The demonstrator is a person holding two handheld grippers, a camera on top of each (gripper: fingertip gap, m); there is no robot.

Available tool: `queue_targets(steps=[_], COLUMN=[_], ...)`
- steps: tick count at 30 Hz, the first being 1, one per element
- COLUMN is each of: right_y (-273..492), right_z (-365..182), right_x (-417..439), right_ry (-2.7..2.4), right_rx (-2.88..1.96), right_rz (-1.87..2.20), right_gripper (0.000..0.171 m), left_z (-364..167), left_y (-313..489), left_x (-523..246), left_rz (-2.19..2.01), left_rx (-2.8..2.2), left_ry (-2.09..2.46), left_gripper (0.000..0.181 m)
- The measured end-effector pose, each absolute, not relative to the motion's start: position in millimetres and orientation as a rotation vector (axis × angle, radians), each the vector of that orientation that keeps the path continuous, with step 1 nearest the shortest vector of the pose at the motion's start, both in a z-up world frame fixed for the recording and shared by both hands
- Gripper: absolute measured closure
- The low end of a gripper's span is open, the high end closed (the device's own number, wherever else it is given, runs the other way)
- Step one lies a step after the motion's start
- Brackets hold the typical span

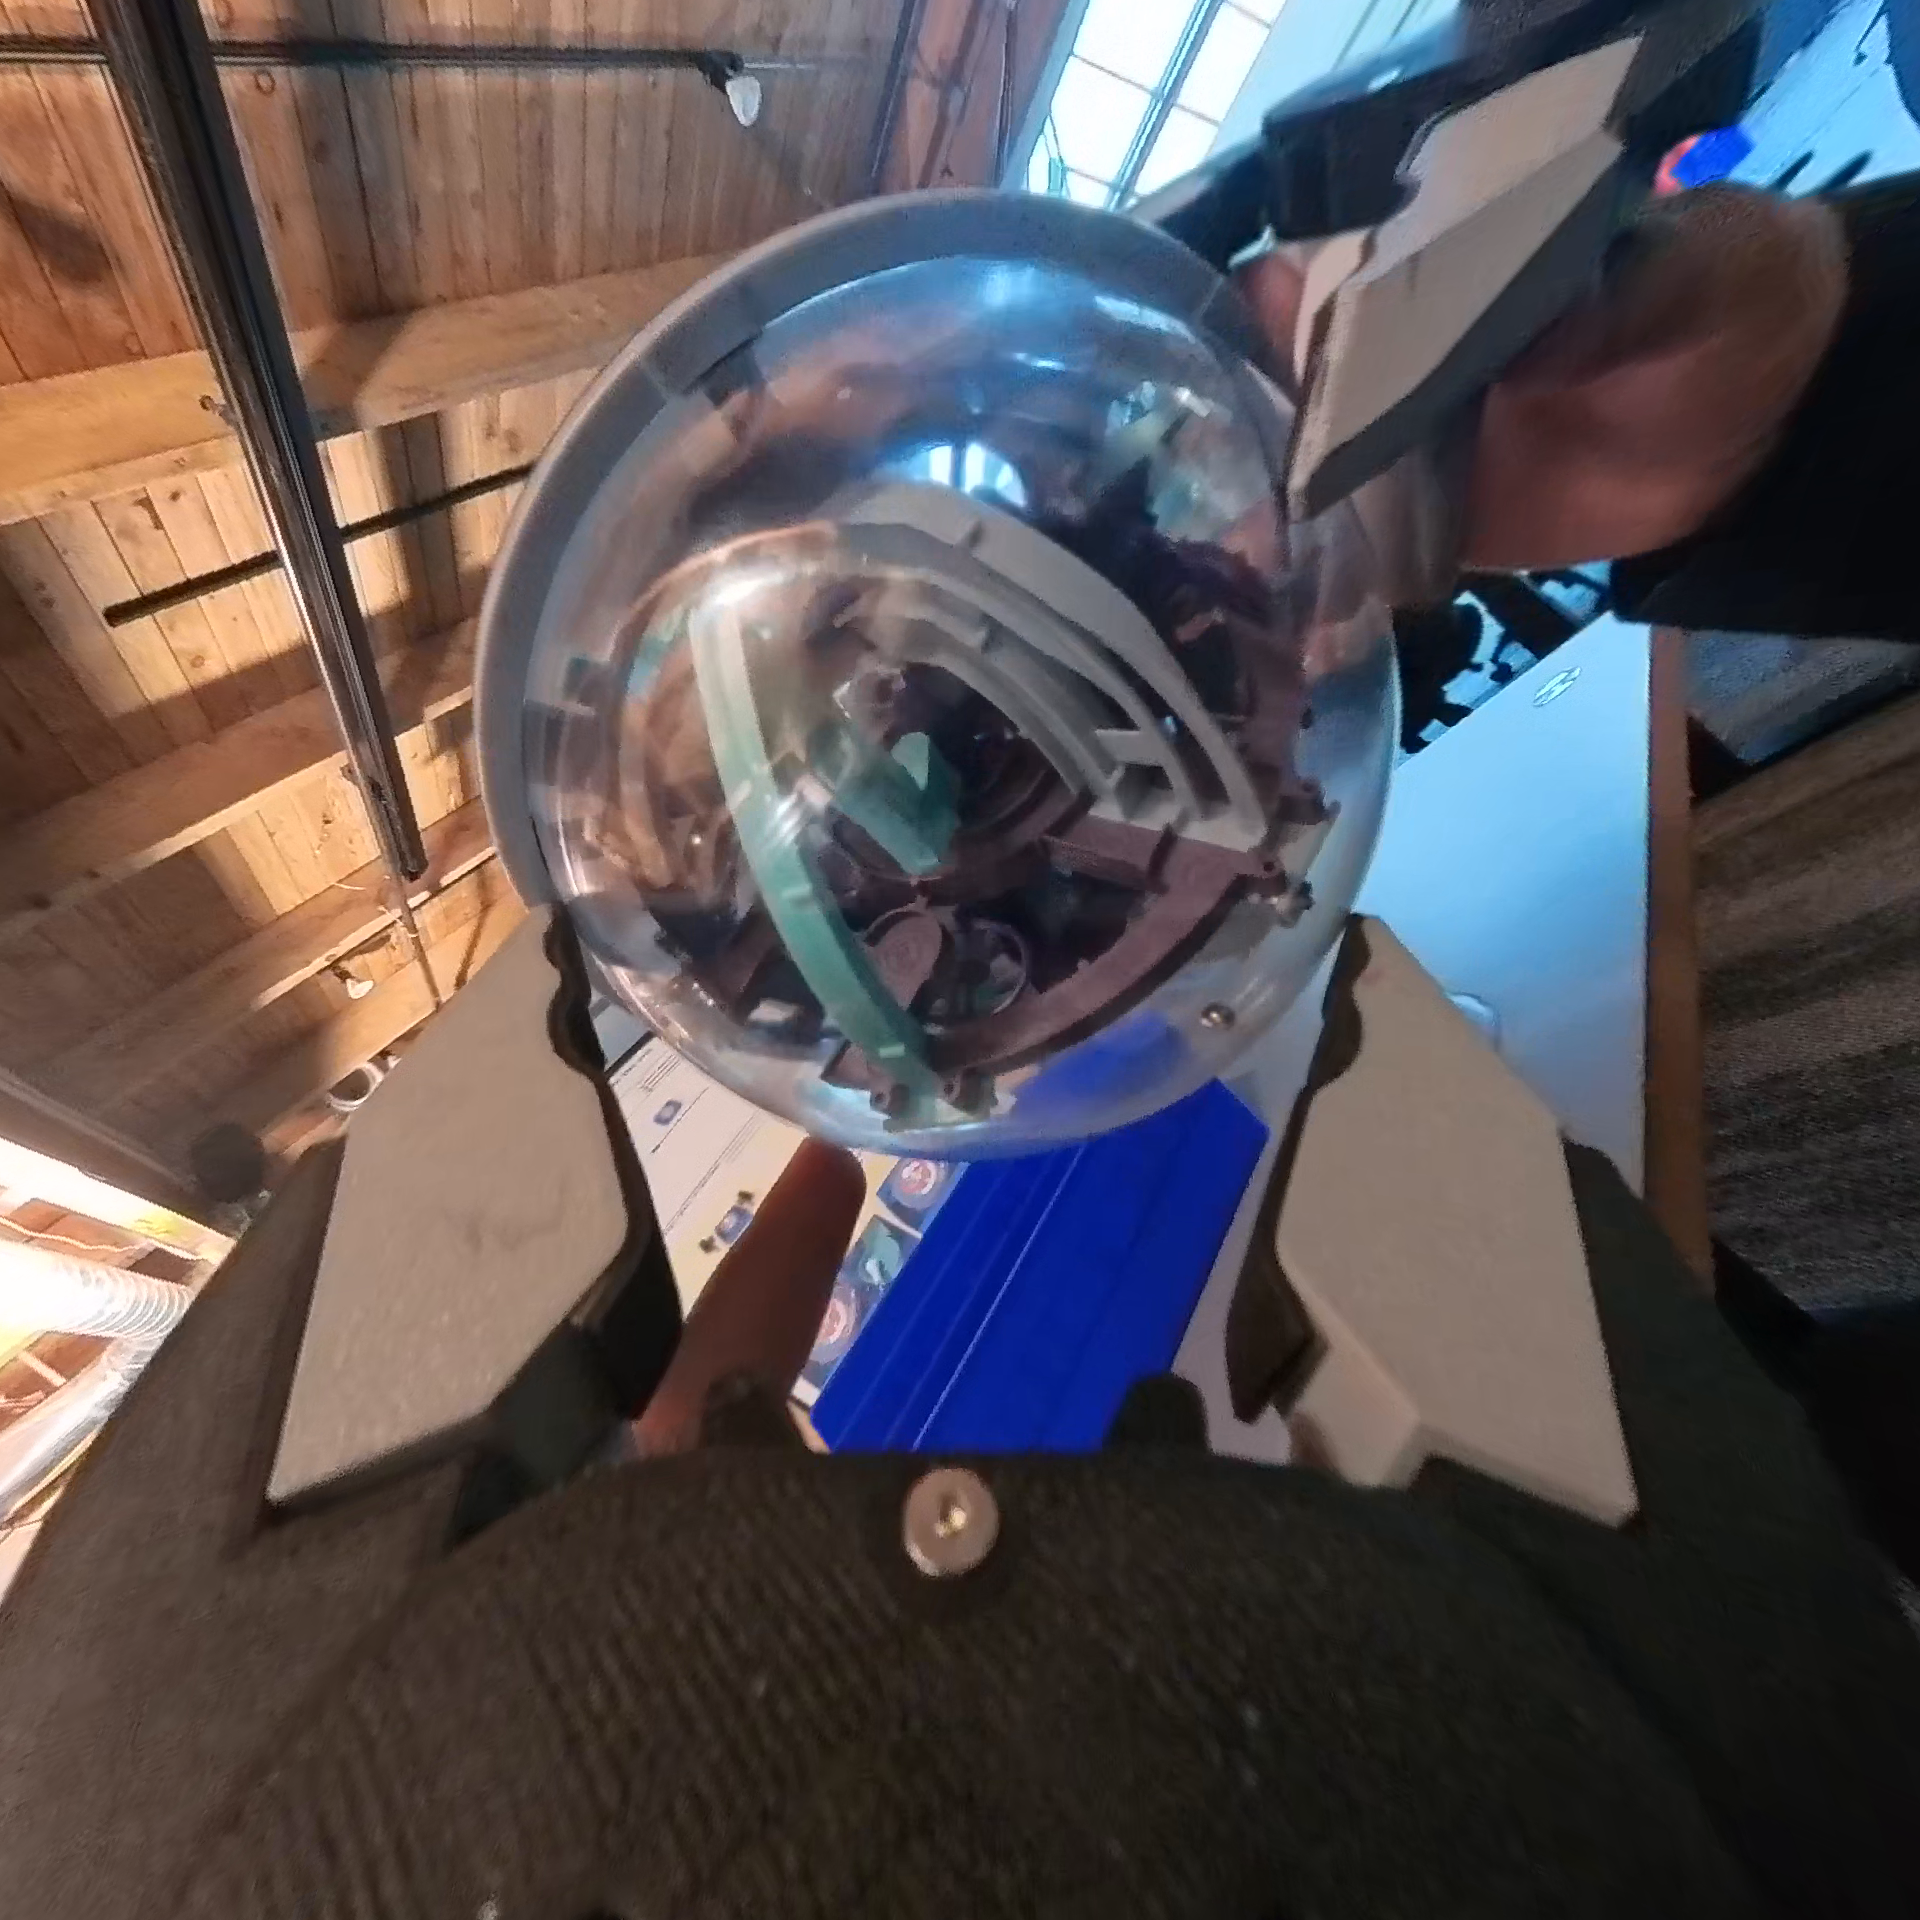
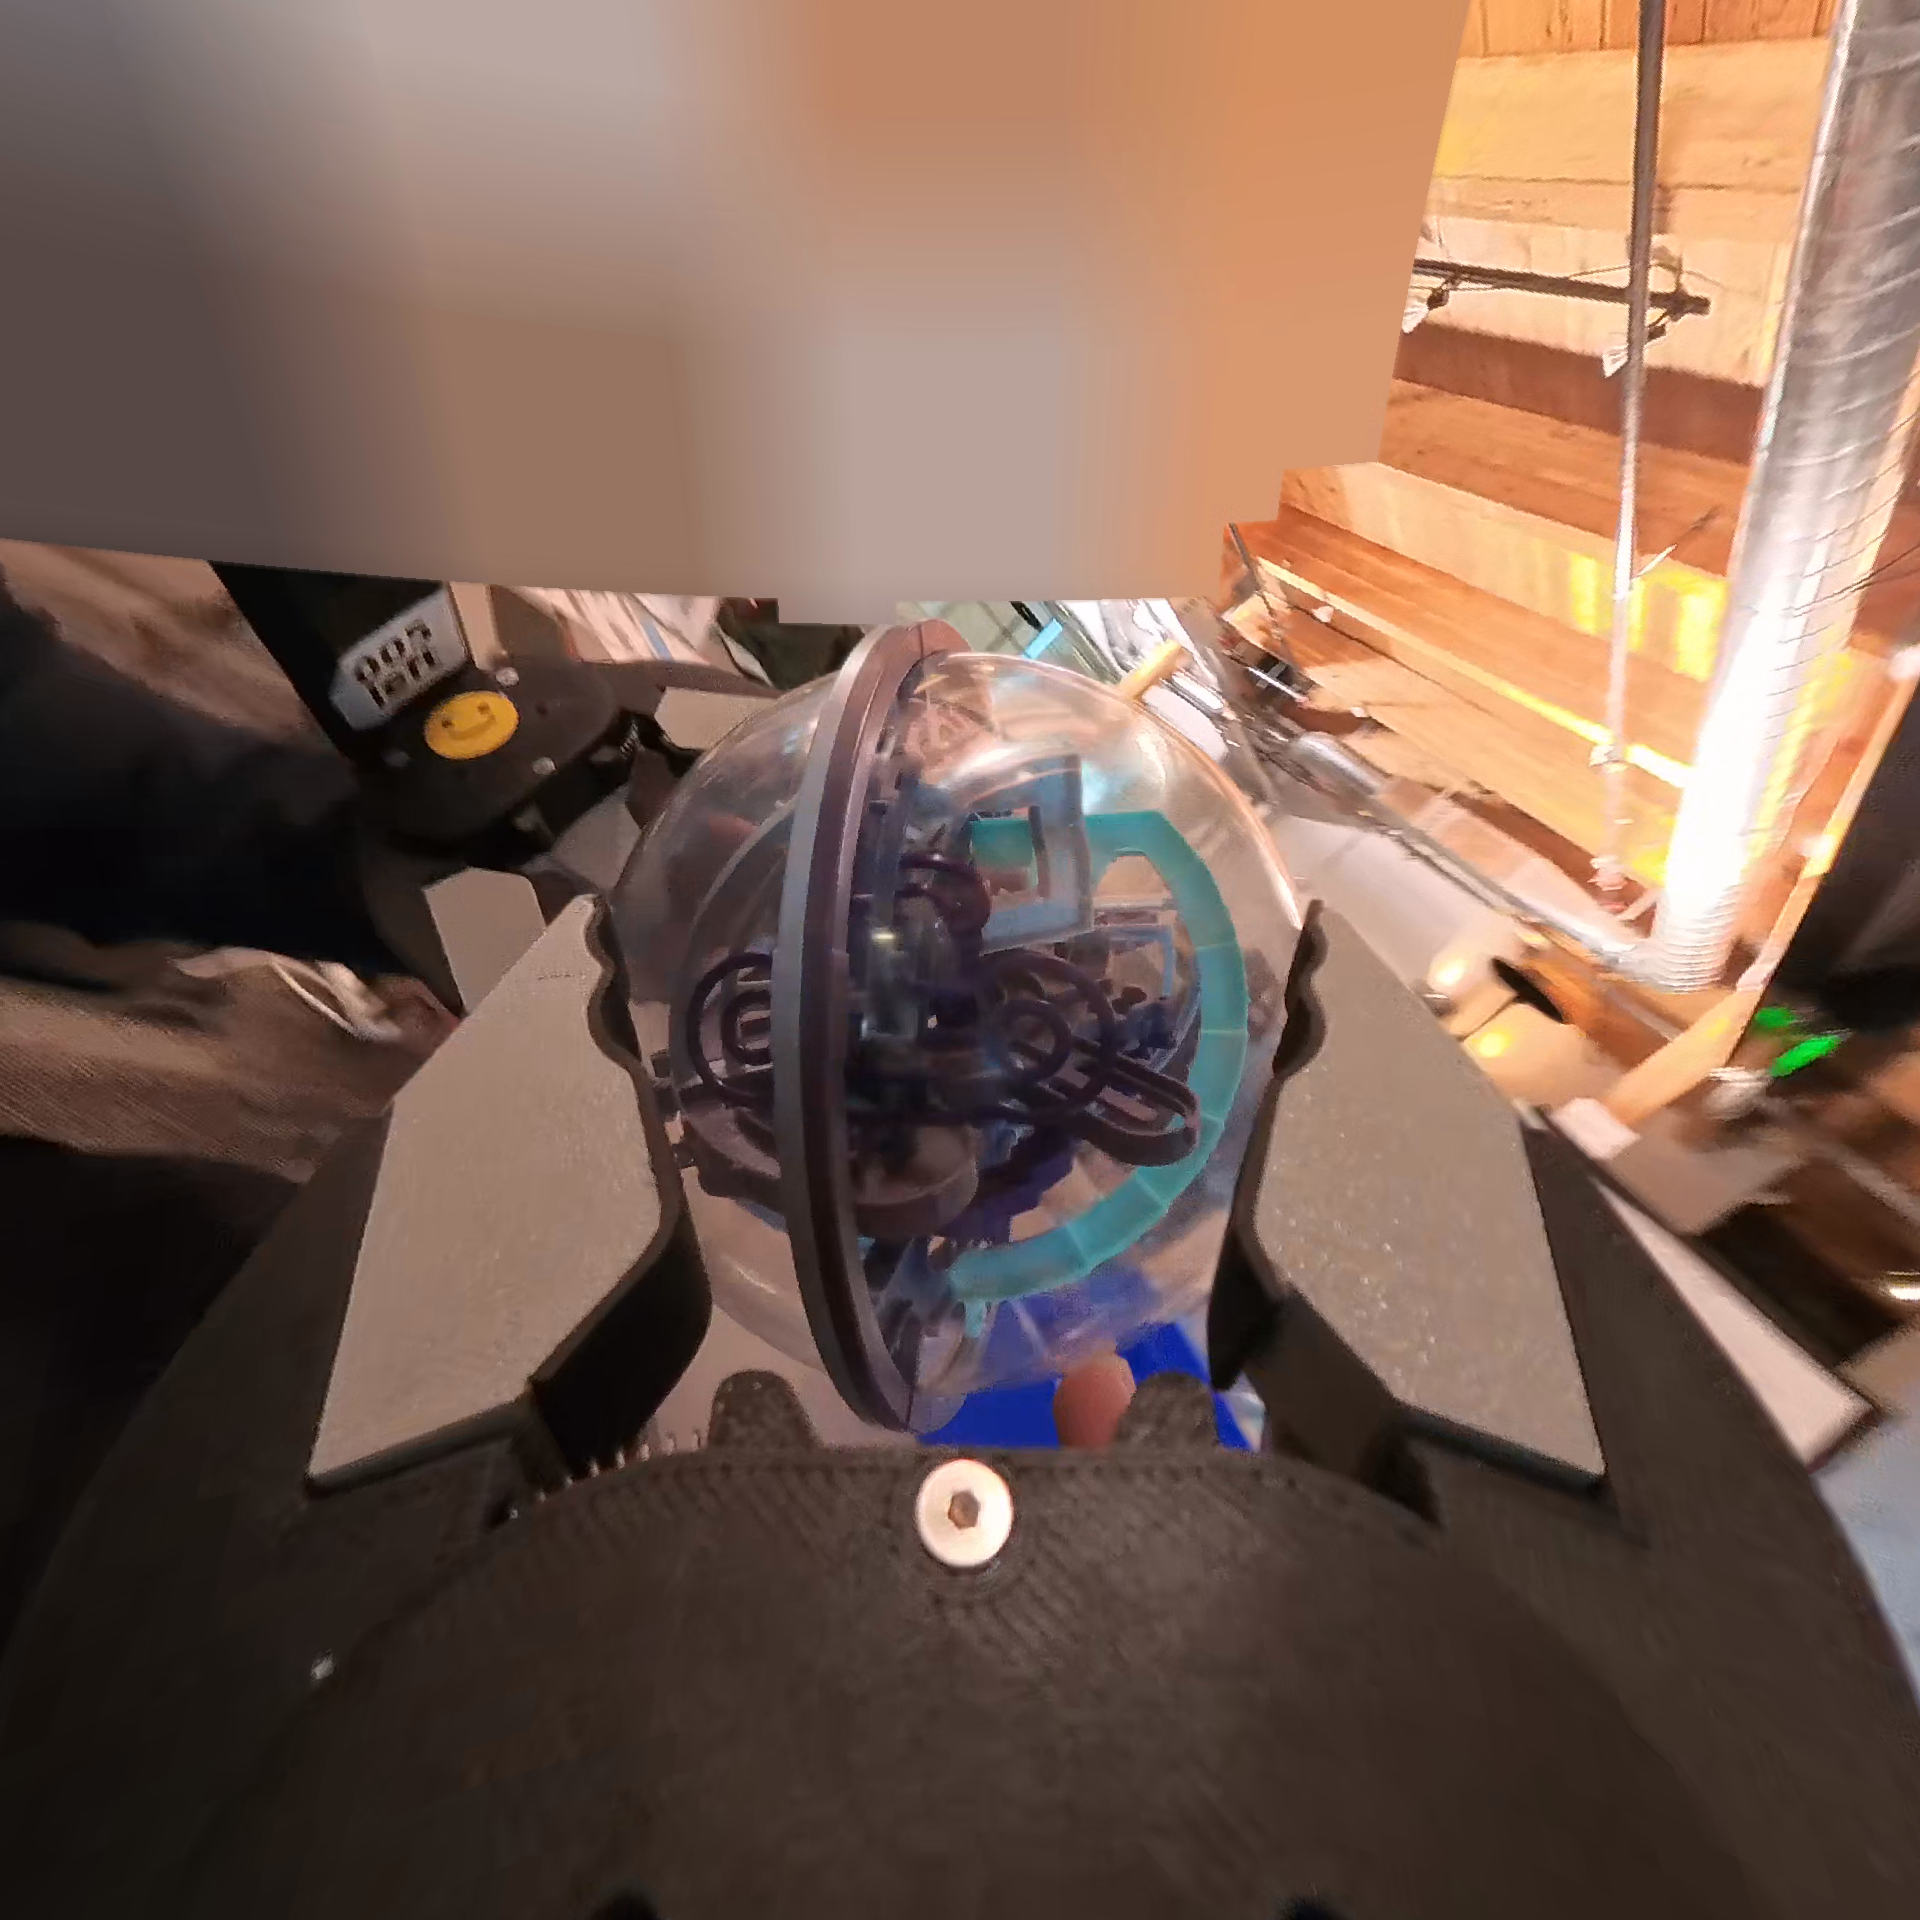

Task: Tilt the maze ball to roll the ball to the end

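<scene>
The maze ball [image 2: 956,1023], a clear sphere with a grey rim and teal and purple tracks inside, is held in the air between both claws. The right claw [image 2: 956,997] is clamped on its sides. The left claw [image 1: 956,977] presses its lower flanks. A yellow smiley sticker [image 2: 471,720] marks the left claw's body. A blue box [image 1: 1039,1278] lies on the white table [image 1: 1507,852] below.
</scene>
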State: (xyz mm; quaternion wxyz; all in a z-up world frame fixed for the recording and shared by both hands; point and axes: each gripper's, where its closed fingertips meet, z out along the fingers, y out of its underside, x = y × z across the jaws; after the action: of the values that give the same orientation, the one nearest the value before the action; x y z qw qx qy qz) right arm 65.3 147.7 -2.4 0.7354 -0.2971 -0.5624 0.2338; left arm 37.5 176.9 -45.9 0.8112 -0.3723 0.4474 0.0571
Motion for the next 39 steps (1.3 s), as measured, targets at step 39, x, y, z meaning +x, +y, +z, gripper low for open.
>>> queue_targets(steps=[39], right_y=[133.4], right_z=[-18.2], right_x=[44.8], right_ry=[-1.313], right_rx=[-0.473], right_rz=[0.036], right_gripper=[0.049], left_z=[-51.2], left_y=[188.7], left_x=[26.3], left_rz=[0.246], left_rx=[-0.694], left_ry=[0.847], left_gripper=[0.044])
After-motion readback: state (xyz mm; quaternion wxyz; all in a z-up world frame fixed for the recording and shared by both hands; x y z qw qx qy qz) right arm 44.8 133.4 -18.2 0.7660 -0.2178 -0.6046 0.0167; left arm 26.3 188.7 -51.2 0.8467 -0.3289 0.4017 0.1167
